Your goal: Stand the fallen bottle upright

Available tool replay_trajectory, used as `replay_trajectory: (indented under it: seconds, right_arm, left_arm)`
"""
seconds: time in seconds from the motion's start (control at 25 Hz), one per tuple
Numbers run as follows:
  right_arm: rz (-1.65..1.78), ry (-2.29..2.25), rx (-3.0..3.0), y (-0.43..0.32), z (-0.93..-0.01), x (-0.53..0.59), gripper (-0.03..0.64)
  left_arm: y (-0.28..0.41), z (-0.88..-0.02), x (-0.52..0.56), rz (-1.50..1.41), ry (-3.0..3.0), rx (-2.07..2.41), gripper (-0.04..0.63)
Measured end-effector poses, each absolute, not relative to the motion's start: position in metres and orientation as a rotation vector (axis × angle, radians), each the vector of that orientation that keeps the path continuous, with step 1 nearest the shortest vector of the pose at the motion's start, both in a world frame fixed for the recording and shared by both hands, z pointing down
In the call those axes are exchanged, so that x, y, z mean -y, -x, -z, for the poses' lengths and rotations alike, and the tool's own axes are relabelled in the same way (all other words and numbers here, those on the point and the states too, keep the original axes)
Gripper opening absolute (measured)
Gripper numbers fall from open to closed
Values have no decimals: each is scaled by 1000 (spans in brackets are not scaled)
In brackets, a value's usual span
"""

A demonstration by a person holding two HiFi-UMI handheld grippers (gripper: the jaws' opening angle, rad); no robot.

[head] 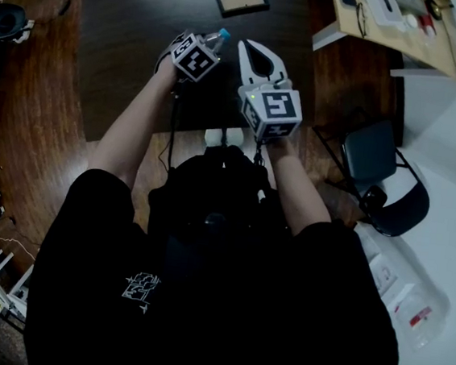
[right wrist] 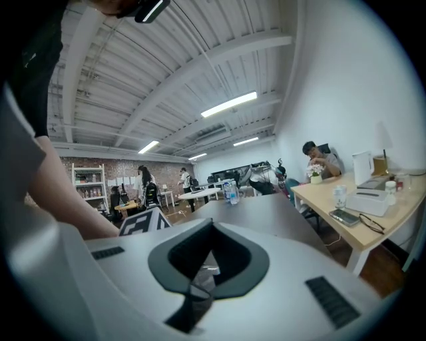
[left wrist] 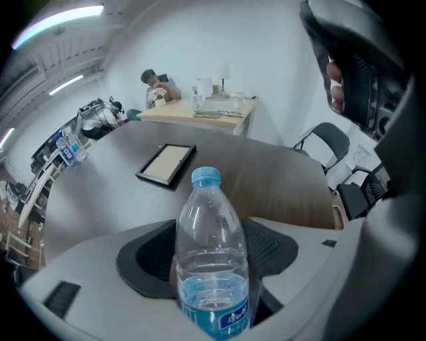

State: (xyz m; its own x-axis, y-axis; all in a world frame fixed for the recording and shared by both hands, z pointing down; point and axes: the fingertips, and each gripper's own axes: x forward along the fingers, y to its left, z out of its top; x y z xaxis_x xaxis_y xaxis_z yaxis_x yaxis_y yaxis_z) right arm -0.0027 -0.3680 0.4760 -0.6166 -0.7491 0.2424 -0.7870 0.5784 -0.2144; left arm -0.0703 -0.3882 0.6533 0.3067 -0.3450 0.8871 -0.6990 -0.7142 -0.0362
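The bottle [left wrist: 212, 256] is standing upright between the jaws of the left gripper [left wrist: 213, 230], over the near part of the dark table [left wrist: 286, 190]. Its base is lying below the picture's edge, so contact with the tabletop is not showing. It is a clear, thin-walled plastic bottle with rounded shoulders, a pale-blue screw cap and a blue label band low on the body, and water is filling roughly its lower third. The left jaws are standing wide apart around it. Their smooth grey shells are carrying black, mesh-textured, scooped pads that are curving close along both sides, and a thin sliver of gap is showing at the left pad, so they are flanking the bottle rather than squeezing it. The right gripper [right wrist: 213, 226] is holding nothing, its jaws closed tip to tip around a teardrop hollow. The head view is showing only the bottle's cap and neck past the left gripper's marker cube [head: 196, 58], yet it alone is laying out both forearms and a black chair [head: 376, 165] off the table's right. The left gripper view alone is giving the label and water level, with a flat, dark-rimmed frame [left wrist: 166, 164] lying farther along the table. The right gripper view is looking level across the room, taking in a pale wooden desk [right wrist: 363, 213] and strip lights [right wrist: 229, 104] on a ribbed ceiling.
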Motion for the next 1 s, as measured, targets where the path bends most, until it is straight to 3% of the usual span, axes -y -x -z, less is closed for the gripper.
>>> replay_trajectory:
  seconds: [1.0]
  right_arm:
    - [-407,-1280,2679,42,-466,370,12]
  left_arm:
    - [106,-527,406,-376,-2421,1738,298]
